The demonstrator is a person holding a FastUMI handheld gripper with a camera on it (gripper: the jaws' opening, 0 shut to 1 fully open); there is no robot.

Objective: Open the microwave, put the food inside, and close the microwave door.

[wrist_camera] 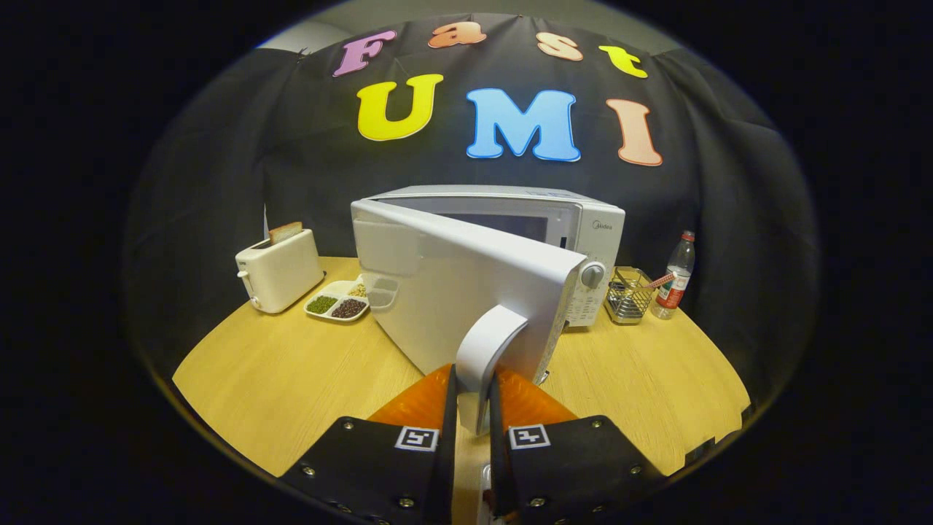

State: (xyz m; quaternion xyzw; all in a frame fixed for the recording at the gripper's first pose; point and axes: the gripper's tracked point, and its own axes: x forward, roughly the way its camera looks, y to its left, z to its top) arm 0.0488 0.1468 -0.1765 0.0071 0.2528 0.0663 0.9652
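A white microwave [576,219] stands on the wooden table [277,379] with its door [452,292] swung partly open toward me. The door's curved white handle [485,350] sits between my two fingers, and my gripper [474,397] is shut on it. A white divided plate [337,300] holding green, dark and pale food lies on the table left of the microwave, beside the door's hinge side. The oven cavity is mostly hidden behind the door.
A white toaster [280,270] with a slice of bread stands at the far left. Right of the microwave are a wire basket [628,295] and a plastic bottle [674,277]. Bare table lies on both sides of the fingers.
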